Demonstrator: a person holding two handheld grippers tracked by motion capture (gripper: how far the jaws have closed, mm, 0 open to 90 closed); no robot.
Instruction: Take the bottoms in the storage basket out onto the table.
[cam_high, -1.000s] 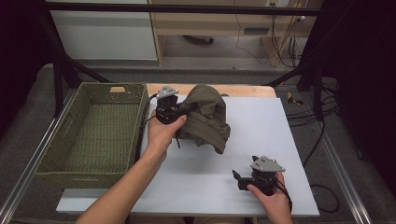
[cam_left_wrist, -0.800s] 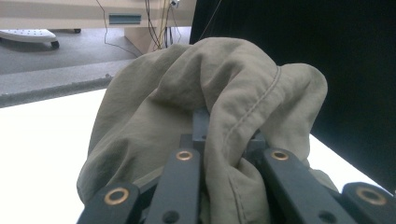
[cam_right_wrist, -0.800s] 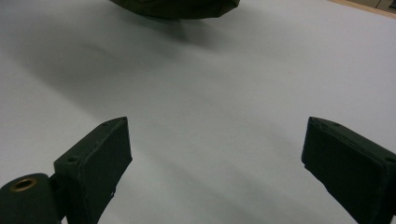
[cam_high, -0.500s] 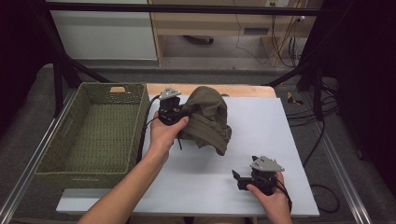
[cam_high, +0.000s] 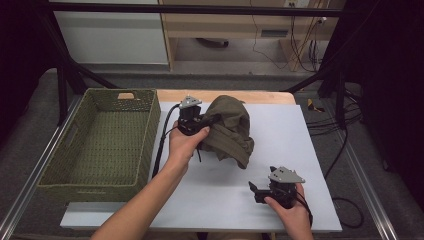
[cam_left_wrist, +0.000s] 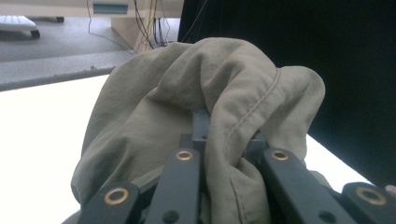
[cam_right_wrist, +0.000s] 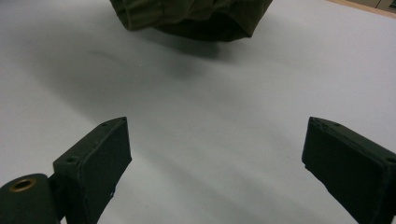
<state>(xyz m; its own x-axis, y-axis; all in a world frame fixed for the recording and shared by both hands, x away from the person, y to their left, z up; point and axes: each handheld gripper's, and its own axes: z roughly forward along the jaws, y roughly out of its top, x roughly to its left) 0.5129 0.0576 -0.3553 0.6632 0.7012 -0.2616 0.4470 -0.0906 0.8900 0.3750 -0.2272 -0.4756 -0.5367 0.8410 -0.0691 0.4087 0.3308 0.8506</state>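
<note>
Near the middle of the desk (cam_high: 310, 150), toward its far side, lay a crumpled olive-green garment (cam_high: 231, 127), bunched into a rounded heap with one folded edge trailing toward the person. The left gripper (cam_high: 204, 121) reached in from the garment's left side, held level in the person's left hand (cam_high: 185, 145), and its jaws were pressed together on a fold of the cloth. From the left gripper view the fabric (cam_left_wrist: 205, 116) rose over and between the two black jaws, a stitched seam curving down along the right of the pinched fold, so the grip on the cloth was plain.

Beside the garment, on the left part of the desk, stood a green woven basket (cam_high: 145, 135) with a handle cut-out in its far wall; the left gripper's black cable ran down alongside its right wall.

The right gripper (cam_high: 252, 191) rested low at the near right of the desk in the person's right hand (cam_high: 287, 212), well apart from the garment. In the right gripper view its jaws stood spread wide over bare desk surface (cam_right_wrist: 210, 140), with nothing between them, and the garment's dark edge (cam_right_wrist: 196, 16) lay farther ahead at the top.
</note>
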